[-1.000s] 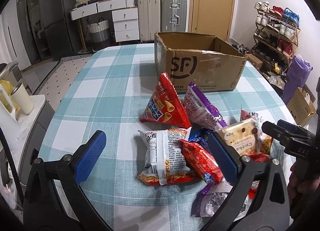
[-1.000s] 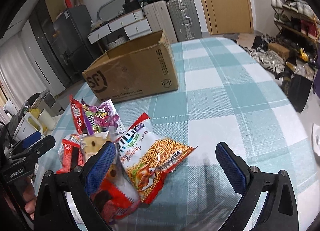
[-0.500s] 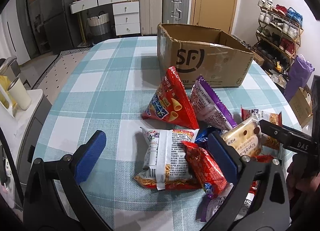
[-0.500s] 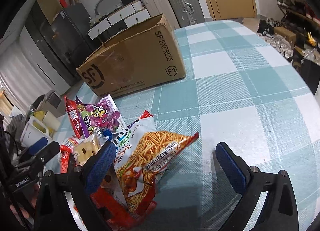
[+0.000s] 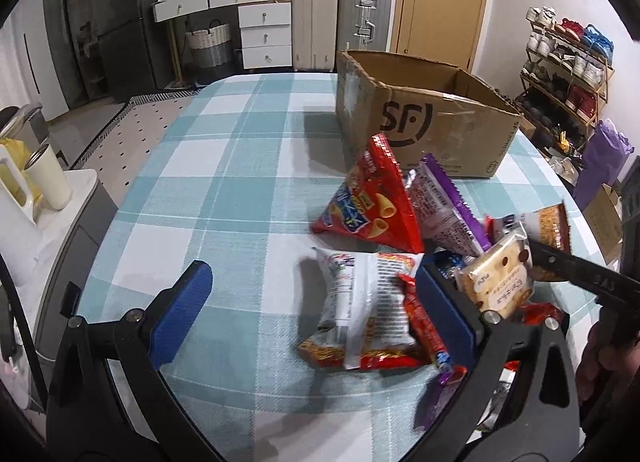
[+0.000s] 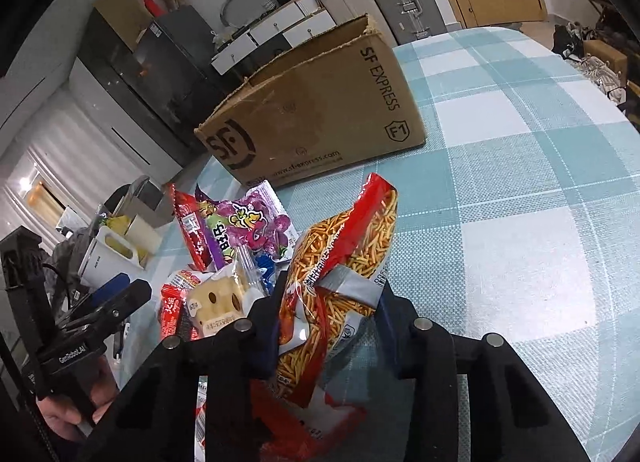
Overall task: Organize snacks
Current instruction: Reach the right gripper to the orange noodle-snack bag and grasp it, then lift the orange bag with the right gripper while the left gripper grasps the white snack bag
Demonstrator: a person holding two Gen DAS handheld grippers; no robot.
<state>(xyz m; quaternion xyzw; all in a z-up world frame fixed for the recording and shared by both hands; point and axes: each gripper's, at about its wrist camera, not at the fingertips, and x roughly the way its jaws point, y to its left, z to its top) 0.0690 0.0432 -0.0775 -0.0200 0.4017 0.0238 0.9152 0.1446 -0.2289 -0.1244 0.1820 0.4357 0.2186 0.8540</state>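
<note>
On the checked tablecloth (image 5: pixel 224 189), a broad bare stretch runs along the left half of the left wrist view, from the near rim up to the far edge by the drawers. Left gripper (image 5: pixel 316 304): jaws spread wide, nothing between them; its left pad hangs over bare cloth, its right pad stands just beside a white-backed snack bag (image 5: pixel 360 302) lying flat. Right of that bag the heap of snacks crowds together: a red cone-snack bag (image 5: pixel 372 201) propped upright, a purple packet (image 5: pixel 444 209) leaning against it, and a wrapped cheese-pattern cake (image 5: pixel 498 278) near the tip of the other gripper. Cardboard box (image 5: pixel 436 129): open-topped, marked SF, standing behind the heap toward the far side; its inside is mostly hidden, and whether it holds anything cannot be told.

Right wrist view, left to right: the heap lies at the left, with a purple grape-candy packet (image 6: pixel 248 225) in front of the box. Right gripper (image 6: pixel 330 304): jaws drawn in tight upon an orange noodle-stick bag (image 6: pixel 344 262), which is pinched at its lower part and stands lifted, tilted upward toward the box. Right of the gripper the cloth lies bare to the table's curved edge (image 6: pixel 624 117).
</note>
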